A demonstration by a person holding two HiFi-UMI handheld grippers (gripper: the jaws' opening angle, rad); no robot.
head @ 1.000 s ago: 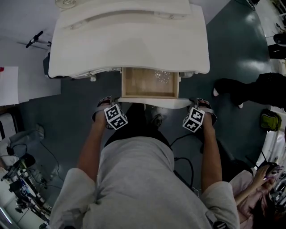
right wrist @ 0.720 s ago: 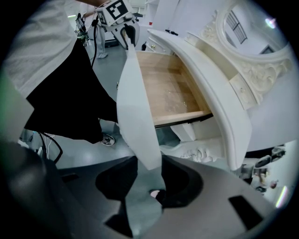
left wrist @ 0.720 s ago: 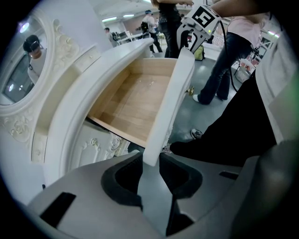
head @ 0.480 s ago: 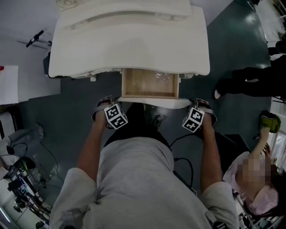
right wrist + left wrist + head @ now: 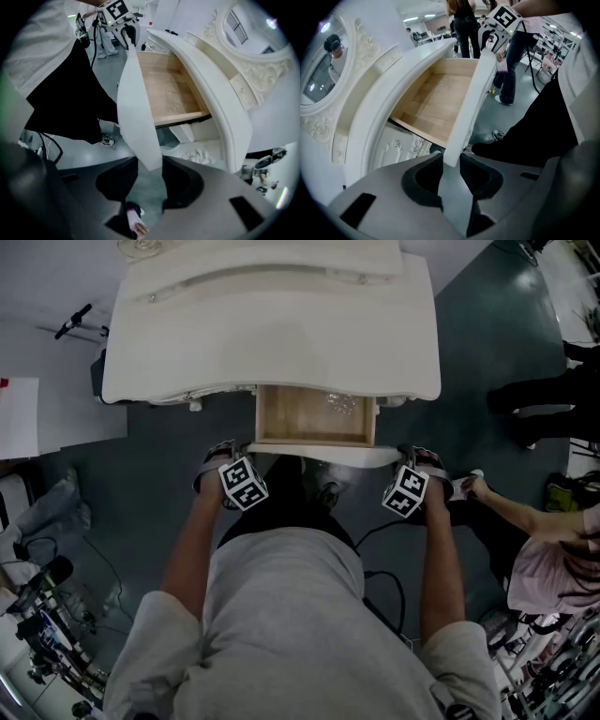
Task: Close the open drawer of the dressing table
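clearly open, drawer (image 5: 292, 414) shows pale wooden floor

The bystander in dark trousers (image 5: 544, 395) has stepped away across the dark teal floor (image 5: 469, 343) toward the head view's right edge. The person in a pink top (image 5: 562, 563) has come up from the lower right corner. Their arm (image 5: 511, 512) now stretches leftward, with the hand near the right hand-held gripper (image 5: 419, 460).
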